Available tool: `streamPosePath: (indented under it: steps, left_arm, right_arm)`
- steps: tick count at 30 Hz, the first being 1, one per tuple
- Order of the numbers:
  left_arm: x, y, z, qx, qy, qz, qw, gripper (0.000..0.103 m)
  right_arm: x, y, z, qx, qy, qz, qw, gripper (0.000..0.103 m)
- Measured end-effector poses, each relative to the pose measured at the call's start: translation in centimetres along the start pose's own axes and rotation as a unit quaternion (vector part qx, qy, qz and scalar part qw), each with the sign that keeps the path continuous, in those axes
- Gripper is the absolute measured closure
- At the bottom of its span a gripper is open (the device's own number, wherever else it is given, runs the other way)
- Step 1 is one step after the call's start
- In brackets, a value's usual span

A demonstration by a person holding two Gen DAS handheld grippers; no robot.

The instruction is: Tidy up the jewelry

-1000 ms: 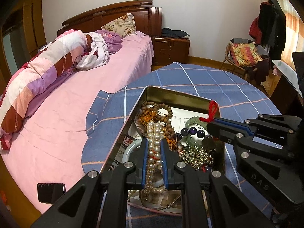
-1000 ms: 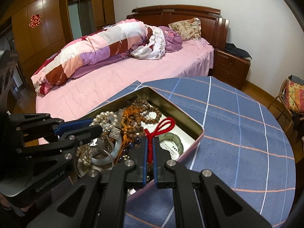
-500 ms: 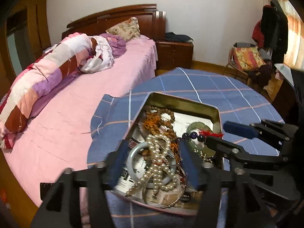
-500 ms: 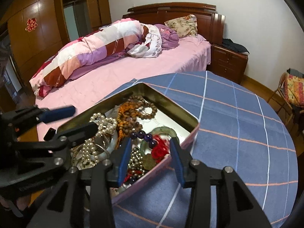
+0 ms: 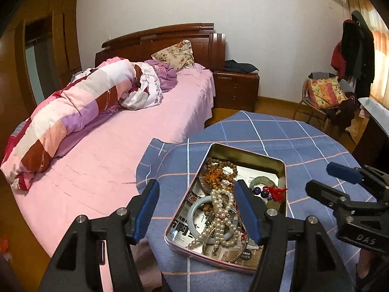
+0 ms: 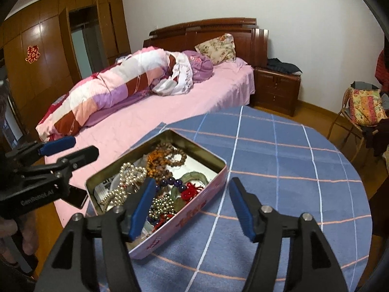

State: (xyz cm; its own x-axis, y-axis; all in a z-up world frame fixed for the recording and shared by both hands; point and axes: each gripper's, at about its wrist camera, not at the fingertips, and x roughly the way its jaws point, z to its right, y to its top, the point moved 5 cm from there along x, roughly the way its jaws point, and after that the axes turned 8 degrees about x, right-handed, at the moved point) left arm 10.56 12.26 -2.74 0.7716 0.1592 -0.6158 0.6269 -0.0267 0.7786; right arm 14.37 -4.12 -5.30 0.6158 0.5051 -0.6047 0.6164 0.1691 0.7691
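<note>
An open metal tin [image 5: 245,152] [image 6: 194,209] sits on the round table and holds a heap of jewelry. In it lie a white pearl necklace [image 5: 220,219] [image 6: 126,177], brown wooden beads [image 5: 222,170] [image 6: 167,155], a red knotted cord [image 5: 274,192] [image 6: 190,191], a green jade bangle [image 6: 195,176] and small metallic beads [image 6: 163,205]. My left gripper [image 5: 197,208] is open and empty, raised above the tin's near left side. My right gripper [image 6: 190,208] is open and empty, raised above the tin's right wall. Each gripper shows in the other's view.
The table wears a blue checked cloth [image 6: 279,170]. A bed with pink sheet [image 5: 109,150] and a rolled quilt [image 5: 73,112] lies left. A nightstand [image 5: 237,90] stands behind, a chair with cushion [image 5: 325,95] at the right. A dark phone [image 6: 77,196] lies by the table's left edge.
Both grippers opened and drew back upward. The left let go of the pearl necklace and the right let go of the red cord; both now lie in the tin.
</note>
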Motion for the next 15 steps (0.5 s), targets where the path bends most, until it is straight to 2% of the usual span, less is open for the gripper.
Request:
streamPosePath:
  steps: [15]
  left_arm:
    - [0.12,-0.29,0.72,0.002,-0.003,-0.002,1.0,0.039]
  right_arm:
    - [-0.4,0.28,-0.12,0.002,0.003,0.01,1.0,0.034]
